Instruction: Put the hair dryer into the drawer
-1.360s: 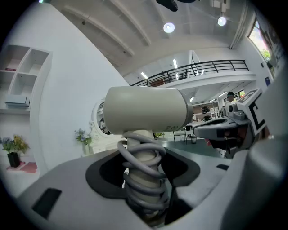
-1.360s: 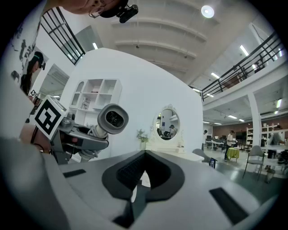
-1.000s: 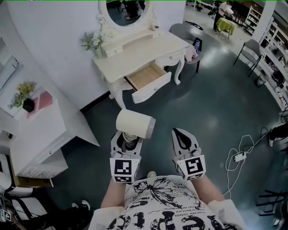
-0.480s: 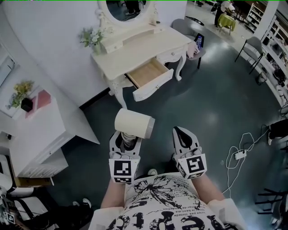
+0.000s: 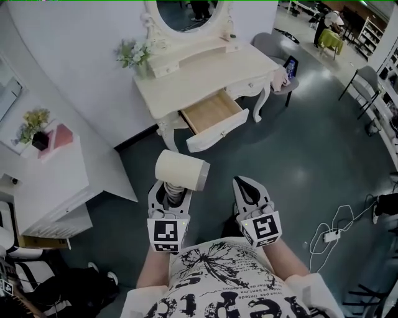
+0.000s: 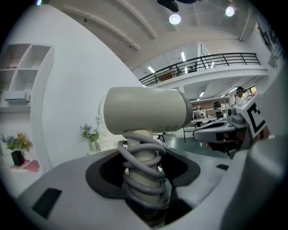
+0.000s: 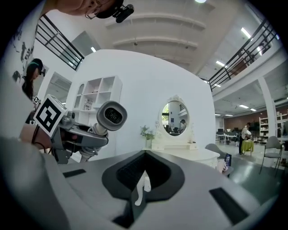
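Note:
A cream hair dryer (image 5: 181,169) with its grey cord coiled round the handle stands upright in my left gripper (image 5: 171,192), which is shut on the handle. The left gripper view shows the hair dryer (image 6: 146,110) close up, handle wedged between the jaws. My right gripper (image 5: 247,189) is shut and holds nothing; the right gripper view looks past it (image 7: 143,179) to the hair dryer (image 7: 110,117) at left. Ahead stands a white dressing table (image 5: 186,81) with its wooden drawer (image 5: 214,118) pulled open. Both grippers hang over the floor, well short of the drawer.
A white cabinet (image 5: 43,180) with a small plant (image 5: 34,127) stands at the left. A vase of flowers (image 5: 138,56) and an oval mirror (image 5: 189,12) are on the dressing table. A grey chair (image 5: 280,53) is at its right end. A white cable (image 5: 339,223) lies on the floor at right.
The view has shifted so the dressing table and drawer sit slightly nearer and more to the right. The grippers keep their pose, the left still on the hair dryer.

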